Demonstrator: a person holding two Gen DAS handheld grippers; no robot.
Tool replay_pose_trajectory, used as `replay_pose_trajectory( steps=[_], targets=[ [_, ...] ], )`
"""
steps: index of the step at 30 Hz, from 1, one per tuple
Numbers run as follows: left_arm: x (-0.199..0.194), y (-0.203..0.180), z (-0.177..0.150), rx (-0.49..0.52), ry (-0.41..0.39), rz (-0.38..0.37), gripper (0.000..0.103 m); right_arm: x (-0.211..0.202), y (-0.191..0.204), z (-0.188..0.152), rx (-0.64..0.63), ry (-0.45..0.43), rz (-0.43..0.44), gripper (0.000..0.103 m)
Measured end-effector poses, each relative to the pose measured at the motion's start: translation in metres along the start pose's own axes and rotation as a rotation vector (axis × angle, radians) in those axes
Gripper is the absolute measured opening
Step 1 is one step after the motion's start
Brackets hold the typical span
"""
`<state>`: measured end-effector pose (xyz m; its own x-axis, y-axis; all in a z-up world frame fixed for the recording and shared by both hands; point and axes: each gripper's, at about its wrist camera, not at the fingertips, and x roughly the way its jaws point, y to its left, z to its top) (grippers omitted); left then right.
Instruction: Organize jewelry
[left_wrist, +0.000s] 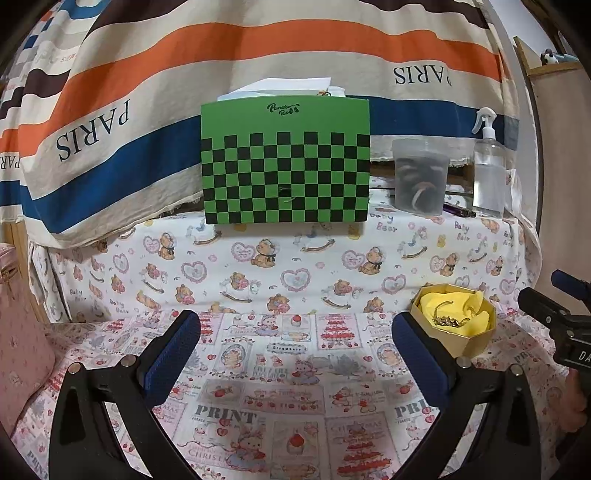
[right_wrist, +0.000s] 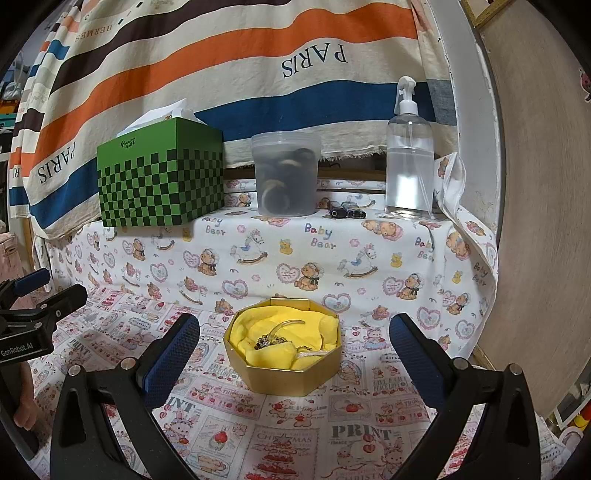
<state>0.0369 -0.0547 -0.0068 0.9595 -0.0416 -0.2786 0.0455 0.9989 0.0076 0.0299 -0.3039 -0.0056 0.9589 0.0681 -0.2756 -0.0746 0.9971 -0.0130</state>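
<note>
A gold octagonal box (right_wrist: 291, 380) sits on the printed cloth, lined with yellow fabric (right_wrist: 255, 325). Gold jewelry (right_wrist: 271, 340) and a thin bangle (right_wrist: 288, 323) lie on the lining. My right gripper (right_wrist: 293, 354) is open and empty, its fingers either side of the box, just short of it. My left gripper (left_wrist: 295, 347) is open and empty over bare cloth; the box (left_wrist: 476, 341) lies beyond its right finger (left_wrist: 421, 354), with jewelry (left_wrist: 448, 322) inside. The other gripper shows at each view's edge: the right gripper (left_wrist: 554, 314) and the left gripper (right_wrist: 37, 306).
On the raised shelf behind stand a green checkered tissue box (right_wrist: 159, 177), a lidded clear tub (right_wrist: 286, 173) of dark items, a spray bottle (right_wrist: 408, 162) and small dark gadgets (right_wrist: 347, 213). A striped PARIS cloth (right_wrist: 221, 74) hangs behind. A pink bag (left_wrist: 18, 332) sits left.
</note>
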Motion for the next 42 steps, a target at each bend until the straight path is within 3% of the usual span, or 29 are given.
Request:
replay_pose_trajectory(
  steps=[42],
  targets=[
    [0.001,0.0003,0.001,0.004,0.006,-0.007,0.103,0.0018,0.0018,-0.0009,-0.001,0.01,0.0,0.103]
  ],
)
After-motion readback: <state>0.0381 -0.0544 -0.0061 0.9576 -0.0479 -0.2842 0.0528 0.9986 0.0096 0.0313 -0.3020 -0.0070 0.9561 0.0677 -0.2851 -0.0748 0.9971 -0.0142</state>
